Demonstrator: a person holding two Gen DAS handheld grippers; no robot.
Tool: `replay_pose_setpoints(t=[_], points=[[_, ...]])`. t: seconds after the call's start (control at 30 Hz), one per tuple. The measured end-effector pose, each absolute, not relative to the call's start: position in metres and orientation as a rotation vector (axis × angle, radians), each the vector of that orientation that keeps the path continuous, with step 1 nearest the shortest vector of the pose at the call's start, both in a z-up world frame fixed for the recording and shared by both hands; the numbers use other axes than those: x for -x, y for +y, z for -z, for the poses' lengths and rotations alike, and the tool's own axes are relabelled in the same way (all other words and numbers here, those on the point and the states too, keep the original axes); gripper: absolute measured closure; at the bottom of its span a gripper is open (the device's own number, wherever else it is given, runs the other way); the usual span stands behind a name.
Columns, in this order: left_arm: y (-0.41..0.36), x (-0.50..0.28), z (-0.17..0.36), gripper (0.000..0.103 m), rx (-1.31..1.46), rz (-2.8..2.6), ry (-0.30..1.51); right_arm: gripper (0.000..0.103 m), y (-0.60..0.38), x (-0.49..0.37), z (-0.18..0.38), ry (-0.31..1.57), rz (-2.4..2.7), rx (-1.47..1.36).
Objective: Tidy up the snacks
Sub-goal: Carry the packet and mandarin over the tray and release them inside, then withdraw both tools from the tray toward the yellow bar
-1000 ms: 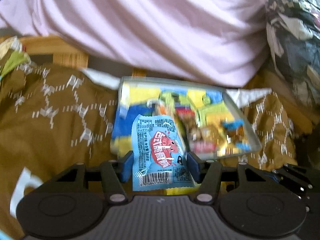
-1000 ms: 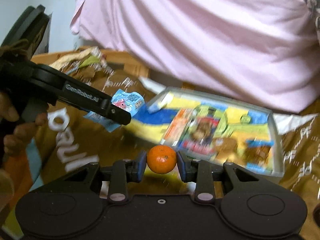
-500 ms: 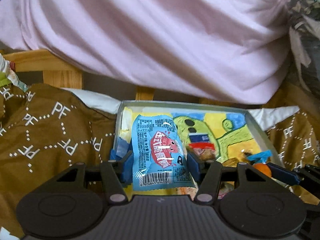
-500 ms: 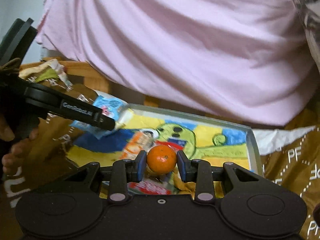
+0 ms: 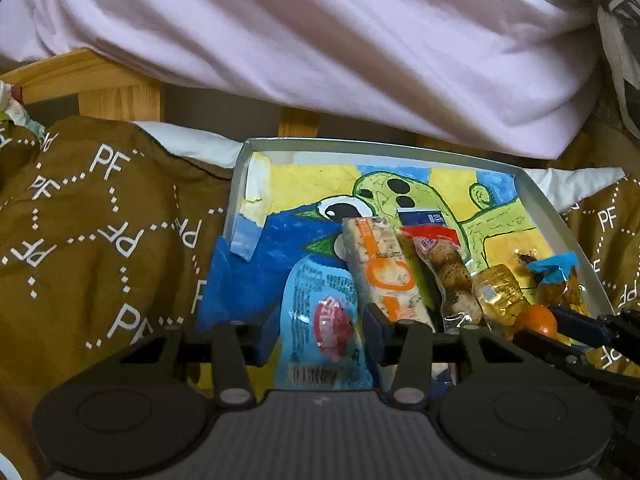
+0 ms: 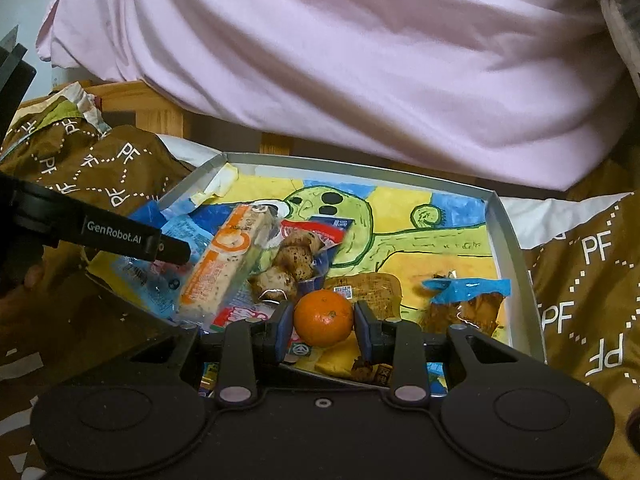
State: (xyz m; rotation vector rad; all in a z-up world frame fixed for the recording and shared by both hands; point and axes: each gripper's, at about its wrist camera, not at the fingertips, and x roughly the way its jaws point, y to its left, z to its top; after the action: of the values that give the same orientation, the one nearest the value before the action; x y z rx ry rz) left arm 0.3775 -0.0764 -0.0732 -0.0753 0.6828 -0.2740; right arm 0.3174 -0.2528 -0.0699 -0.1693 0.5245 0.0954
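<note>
In the left wrist view, a brown cloth (image 5: 100, 240) printed with "PF" fills the left of the frame. At lower centre the left gripper (image 5: 320, 330) pinches a blue packet (image 5: 320, 320) between its fingers, over the near left part of the box (image 5: 540, 204). To its right, inside the box, lie an orange bar (image 5: 384, 272), a bag of brown pieces (image 5: 450, 276) and a gold packet (image 5: 500, 292). In the right wrist view, the right gripper (image 6: 323, 326) at lower centre clamps a tangerine (image 6: 323, 318) just above the box's near edge. A torn blue wrapper (image 6: 468, 288) lies at the right. Pink fabric (image 6: 360, 60) spans the top.
</note>
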Motion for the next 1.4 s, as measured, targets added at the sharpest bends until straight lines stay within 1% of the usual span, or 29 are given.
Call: replay_pose_setpoints(t=[0.2,0.3,0.37,0.43,0.47,0.5,0.53,0.57,0.6,0.67,0.7,0.77,0.8,0.9,1.0,1.23,1.4], points=[[-0.075,-0.379,0.079,0.054,0.076,0.264,0.712,0.068,-0.251,-0.322,0.074,0.550,-0.095,0.166],[-0.071,-0.378,0.080,0.051,0.100,0.262,0.720,0.067,-0.252,-0.321,0.074,0.547,-0.092,0.162],[-0.069,-0.376,0.079,0.044,0.109,0.261,0.718,0.060,-0.252,-0.320,0.073,0.540,-0.091,0.160],[-0.069,-0.372,0.077,0.035,0.104,0.255,0.711,0.054,-0.253,-0.318,0.071,0.534,-0.084,0.154],[-0.069,-0.370,0.076,0.034,0.101,0.254,0.707,0.051,-0.253,-0.317,0.071,0.531,-0.082,0.149],[-0.069,-0.367,0.074,0.030,0.099,0.256,0.702,0.050,-0.253,-0.315,0.069,0.526,-0.080,0.143],[-0.069,-0.364,0.072,0.025,0.097,0.256,0.697,0.046,-0.254,-0.313,0.068,0.522,-0.079,0.136],[-0.068,-0.361,0.070,0.022,0.096,0.253,0.689,0.042,-0.255,-0.311,0.067,0.517,-0.077,0.129],[-0.067,-0.357,0.067,0.019,0.096,0.249,0.677,0.039,-0.255,-0.308,0.065,0.510,-0.074,0.117],[-0.064,-0.350,0.061,0.015,0.102,0.244,0.650,0.030,-0.257,-0.300,0.059,0.492,-0.067,0.089],[-0.062,-0.345,0.057,0.012,0.108,0.244,0.634,0.028,-0.258,-0.296,0.056,0.484,-0.063,0.078],[-0.058,-0.336,0.049,0.007,0.121,0.240,0.602,0.015,-0.259,-0.286,0.049,0.452,-0.048,0.067],[-0.055,-0.330,0.045,0.003,0.133,0.235,0.576,0.013,-0.260,-0.281,0.044,0.434,-0.042,0.067],[-0.049,-0.316,0.033,0.001,0.153,0.228,0.521,0.007,-0.261,-0.264,0.029,0.383,-0.040,0.067],[-0.045,-0.299,0.022,0.001,0.164,0.230,0.461,0.001,-0.261,-0.244,0.014,0.326,-0.042,0.058],[-0.035,-0.254,0.005,0.001,0.156,0.243,0.358,0.001,-0.257,-0.198,-0.011,0.251,-0.035,0.059],[-0.026,-0.222,0.004,0.000,0.156,0.237,0.334,0.001,-0.253,-0.163,-0.020,0.225,-0.028,0.049]])
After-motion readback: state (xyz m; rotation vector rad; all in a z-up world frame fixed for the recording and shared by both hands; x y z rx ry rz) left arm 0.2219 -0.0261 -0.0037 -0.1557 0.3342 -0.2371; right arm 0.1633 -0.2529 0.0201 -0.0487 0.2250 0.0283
